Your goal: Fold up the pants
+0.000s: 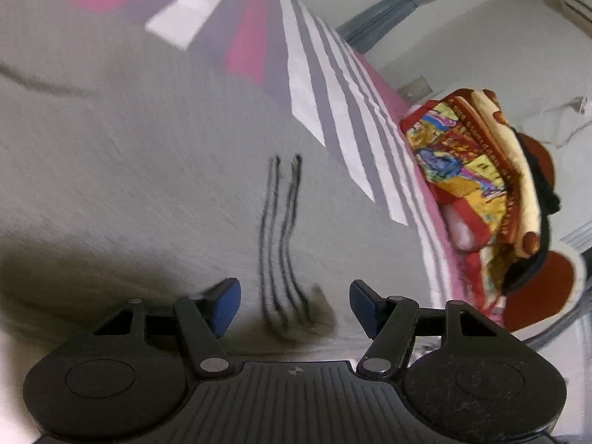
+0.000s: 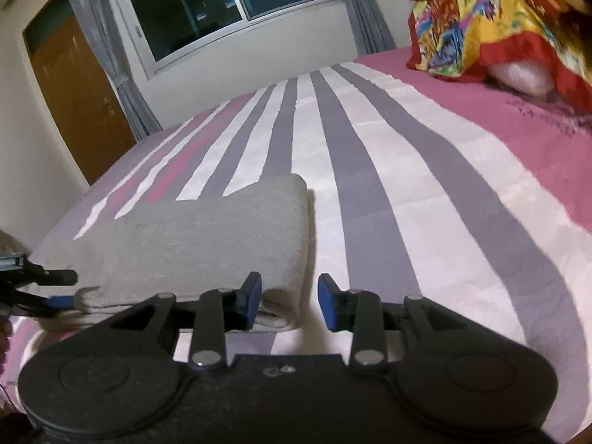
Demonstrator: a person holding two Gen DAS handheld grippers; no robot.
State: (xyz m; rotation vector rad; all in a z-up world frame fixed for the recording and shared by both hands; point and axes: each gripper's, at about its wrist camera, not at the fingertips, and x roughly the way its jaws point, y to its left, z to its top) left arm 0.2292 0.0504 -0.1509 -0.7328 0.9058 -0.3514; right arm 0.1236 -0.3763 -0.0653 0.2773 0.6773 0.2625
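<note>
The grey pants (image 2: pixel 192 236) lie folded in a thick flat stack on the striped bed. In the left wrist view the grey pants (image 1: pixel 129 166) fill most of the frame, with dark stripes (image 1: pixel 281 244) running down them. My left gripper (image 1: pixel 295 305) is open, just above the cloth with the stripes between its fingers. It also shows in the right wrist view (image 2: pixel 61 288) at the stack's left end, with the fabric edge between its jaws. My right gripper (image 2: pixel 289 305) is open at the stack's near right corner; its left finger (image 2: pixel 251 301) touches the folded edge.
The bed cover (image 2: pixel 407 170) has pink, white and grey stripes. A colourful blanket pile (image 2: pixel 492 26) sits at the far right of the bed, also in the left wrist view (image 1: pixel 477 185). A window (image 2: pixel 229 3), curtains and a wooden door (image 2: pixel 77 100) stand beyond.
</note>
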